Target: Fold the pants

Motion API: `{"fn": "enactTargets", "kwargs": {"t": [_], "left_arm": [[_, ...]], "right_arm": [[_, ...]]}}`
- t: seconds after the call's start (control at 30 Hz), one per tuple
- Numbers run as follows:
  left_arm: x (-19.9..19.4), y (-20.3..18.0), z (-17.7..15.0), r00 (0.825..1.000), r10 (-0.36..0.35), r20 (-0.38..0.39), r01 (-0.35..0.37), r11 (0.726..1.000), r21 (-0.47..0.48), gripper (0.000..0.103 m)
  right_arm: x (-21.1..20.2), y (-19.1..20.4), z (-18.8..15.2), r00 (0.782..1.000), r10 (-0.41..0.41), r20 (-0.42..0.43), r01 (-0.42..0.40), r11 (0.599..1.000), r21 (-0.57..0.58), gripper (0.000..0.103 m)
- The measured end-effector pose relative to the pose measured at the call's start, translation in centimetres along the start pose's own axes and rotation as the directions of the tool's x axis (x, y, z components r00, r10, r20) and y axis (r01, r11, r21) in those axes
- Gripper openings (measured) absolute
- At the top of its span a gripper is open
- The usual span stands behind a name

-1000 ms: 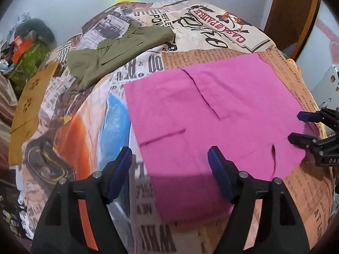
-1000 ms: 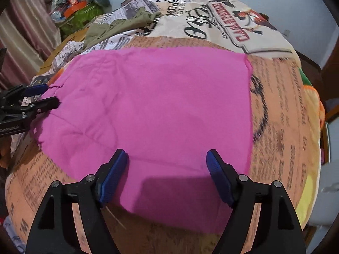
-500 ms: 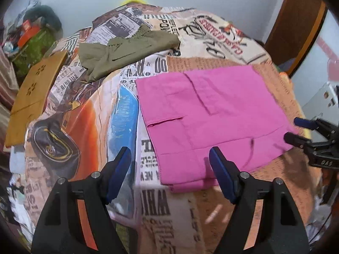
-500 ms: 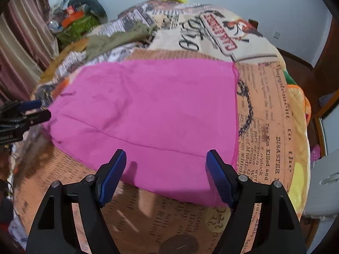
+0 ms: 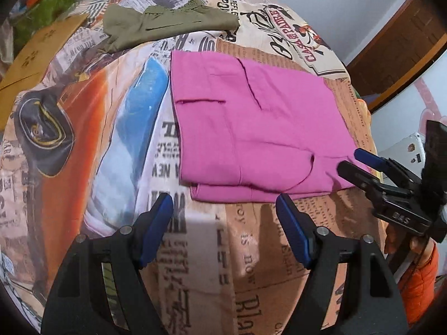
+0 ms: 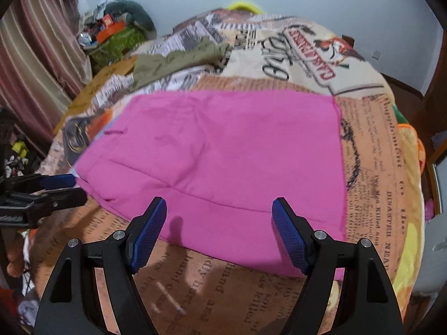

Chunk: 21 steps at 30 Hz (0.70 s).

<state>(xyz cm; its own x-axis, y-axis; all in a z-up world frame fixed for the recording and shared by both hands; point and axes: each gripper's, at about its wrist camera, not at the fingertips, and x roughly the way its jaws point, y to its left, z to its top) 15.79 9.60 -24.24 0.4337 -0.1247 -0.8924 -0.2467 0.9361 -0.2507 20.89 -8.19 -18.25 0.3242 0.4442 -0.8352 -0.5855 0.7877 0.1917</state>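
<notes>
- Already, the bright pink cotton pants (image 5: pixel 251 139) are seen lying flat on the bed's newspaper-print bedspread (image 5: pixel 195 251), reduced to a compact rectangle with doubled layers showing along the near edge.
- At least one fold is judged to have been made, since a lower layer peeks out under the upper one at the near-left corner; how many folds lie beneath cannot be told.
- The left tool (image 5: pixel 223 217) is held above the bedspread just short of the pants' near edge, its blue pads spread wide with nothing between them.
- The right tool (image 6: pixel 219 223) is likewise spread and empty, poised over the near hem of the pants (image 6: pixel 223 153), apart from the cloth.
- A further halving may remain, or only a final smoothing; the rectangle is still fairly broad.
- An olive-green crumpled garment (image 5: pixel 167 22) is left unfolded farther back on the bed, well apart from the pink one.
</notes>
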Motion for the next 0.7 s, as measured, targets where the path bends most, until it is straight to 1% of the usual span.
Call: {"fn": "enactTargets", "kwargs": {"t": [0.07, 0.13, 0.23, 0.27, 0.4, 0.5, 0.57, 0.63, 0.7], "left_arm": [[0.0, -0.4, -0.4, 1.000, 0.017, 0.009, -0.017, 1.000, 0.016, 0.077], [0.2, -0.6, -0.6, 1.000, 0.009, 0.009, -0.009, 1.000, 0.015, 0.080], [0.5, -0.3, -0.5, 1.000, -0.027, 0.008, 0.027, 0.999, -0.032, 0.087], [0.7, -0.1, -0.4, 0.999, -0.046, 0.007, 0.046, 0.998, -0.053, 0.090], [1.0, 0.3, 0.4, 0.994, -0.112, 0.004, 0.112, 0.986, -0.123, 0.092], [1.4, 0.7, 1.2, 0.986, -0.168, 0.001, 0.165, 0.968, -0.191, 0.093], [1.6, 1.1, 1.7, 0.978, -0.207, 0.004, 0.202, 0.949, -0.242, 0.093], [1.9, 1.7, 2.3, 0.969, -0.247, 0.013, 0.239, 0.922, -0.305, 0.093], [2.1, 2.1, 2.7, 0.964, -0.267, 0.020, 0.257, 0.904, -0.342, 0.092]], "right_arm": [[0.8, -0.2, -0.1, 1.000, -0.003, -0.019, 0.003, 1.000, 0.003, 0.075], [1.4, -0.4, -0.2, 0.999, -0.005, -0.038, 0.005, 1.000, 0.007, 0.075], [1.8, -0.5, -0.2, 0.999, 0.002, -0.051, -0.002, 1.000, -0.005, 0.075], [1.8, -0.4, -0.2, 0.998, 0.002, -0.057, -0.003, 1.000, -0.015, 0.075], [2.1, -0.1, -0.4, 0.998, -0.001, -0.070, -0.002, 0.999, -0.041, 0.078], [2.2, -0.1, -0.5, 0.998, 0.003, -0.070, -0.006, 0.999, -0.045, 0.079], [2.3, -0.2, -0.5, 0.998, 0.008, -0.070, -0.011, 0.999, -0.040, 0.079], [2.3, -0.2, -0.5, 0.998, 0.010, -0.069, -0.012, 0.999, -0.039, 0.079], [2.3, -0.2, -0.4, 0.998, 0.010, -0.068, -0.013, 0.999, -0.038, 0.079]]}}
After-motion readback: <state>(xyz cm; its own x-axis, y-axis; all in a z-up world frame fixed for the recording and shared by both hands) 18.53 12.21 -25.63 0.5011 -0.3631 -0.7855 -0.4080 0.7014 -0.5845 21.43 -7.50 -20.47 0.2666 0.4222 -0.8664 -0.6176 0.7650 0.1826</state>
